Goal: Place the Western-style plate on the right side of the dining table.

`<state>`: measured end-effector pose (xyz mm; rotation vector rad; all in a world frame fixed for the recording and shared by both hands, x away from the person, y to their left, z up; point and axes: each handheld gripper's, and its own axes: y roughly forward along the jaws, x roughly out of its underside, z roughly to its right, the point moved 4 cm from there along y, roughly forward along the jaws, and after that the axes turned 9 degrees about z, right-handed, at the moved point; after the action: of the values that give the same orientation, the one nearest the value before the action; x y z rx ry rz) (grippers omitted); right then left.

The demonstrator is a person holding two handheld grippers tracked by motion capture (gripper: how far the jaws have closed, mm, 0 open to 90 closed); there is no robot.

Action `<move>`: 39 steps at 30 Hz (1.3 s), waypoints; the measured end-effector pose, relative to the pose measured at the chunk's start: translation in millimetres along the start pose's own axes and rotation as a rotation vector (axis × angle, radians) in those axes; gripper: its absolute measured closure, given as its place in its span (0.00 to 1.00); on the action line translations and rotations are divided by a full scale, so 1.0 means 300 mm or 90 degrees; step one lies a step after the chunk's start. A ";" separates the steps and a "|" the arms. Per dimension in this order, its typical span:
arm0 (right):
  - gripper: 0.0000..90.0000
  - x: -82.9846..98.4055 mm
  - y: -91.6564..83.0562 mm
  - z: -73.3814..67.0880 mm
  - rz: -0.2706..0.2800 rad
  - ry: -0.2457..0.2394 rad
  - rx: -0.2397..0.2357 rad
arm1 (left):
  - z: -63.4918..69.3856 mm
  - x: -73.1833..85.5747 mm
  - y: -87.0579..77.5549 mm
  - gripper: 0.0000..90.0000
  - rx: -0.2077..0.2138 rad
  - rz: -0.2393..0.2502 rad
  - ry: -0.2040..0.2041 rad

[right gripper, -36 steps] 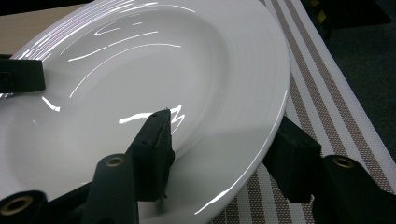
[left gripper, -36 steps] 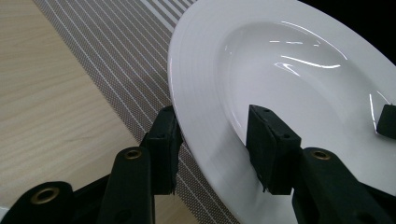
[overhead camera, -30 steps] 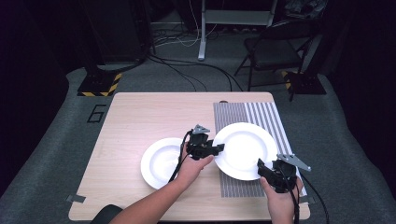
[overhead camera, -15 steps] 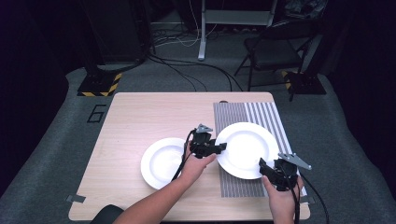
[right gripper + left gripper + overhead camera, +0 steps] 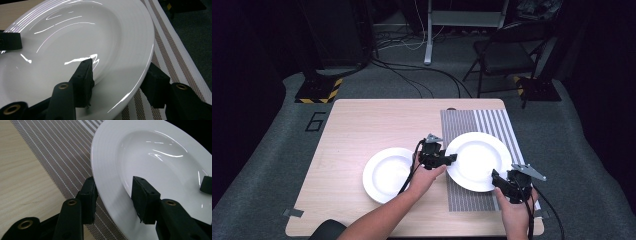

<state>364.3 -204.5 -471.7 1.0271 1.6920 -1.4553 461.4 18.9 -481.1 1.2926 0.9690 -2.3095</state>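
Observation:
A large white plate lies on the striped mat at the table's right. My left gripper holds its left rim: in the left gripper view one jaw sits under the rim's outer edge and the other presses inside the plate. My right gripper grips the near right rim; in the right gripper view one jaw bears on the plate's inner face and the other is tucked beneath the rim. A smaller white plate rests on the bare wood just left of my left hand.
The wooden table has bare room at its back and left. Its front edge runs close beneath both forearms. A dark chair and cables stand on the floor beyond the table.

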 end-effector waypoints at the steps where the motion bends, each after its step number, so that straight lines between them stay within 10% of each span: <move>1: 0.51 0.004 0.006 0.004 -0.005 0.005 0.004 | -0.001 0.003 0.008 0.63 0.001 -0.002 0.000; 39: 0.52 0.013 0.078 0.061 -0.013 -0.002 0.030 | -0.021 0.014 0.118 0.64 -0.006 -0.011 -0.021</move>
<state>383.1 -220.5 -488.6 1.0347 1.6783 -1.5157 483.2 -1.9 -501.2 1.2439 0.9825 -2.3285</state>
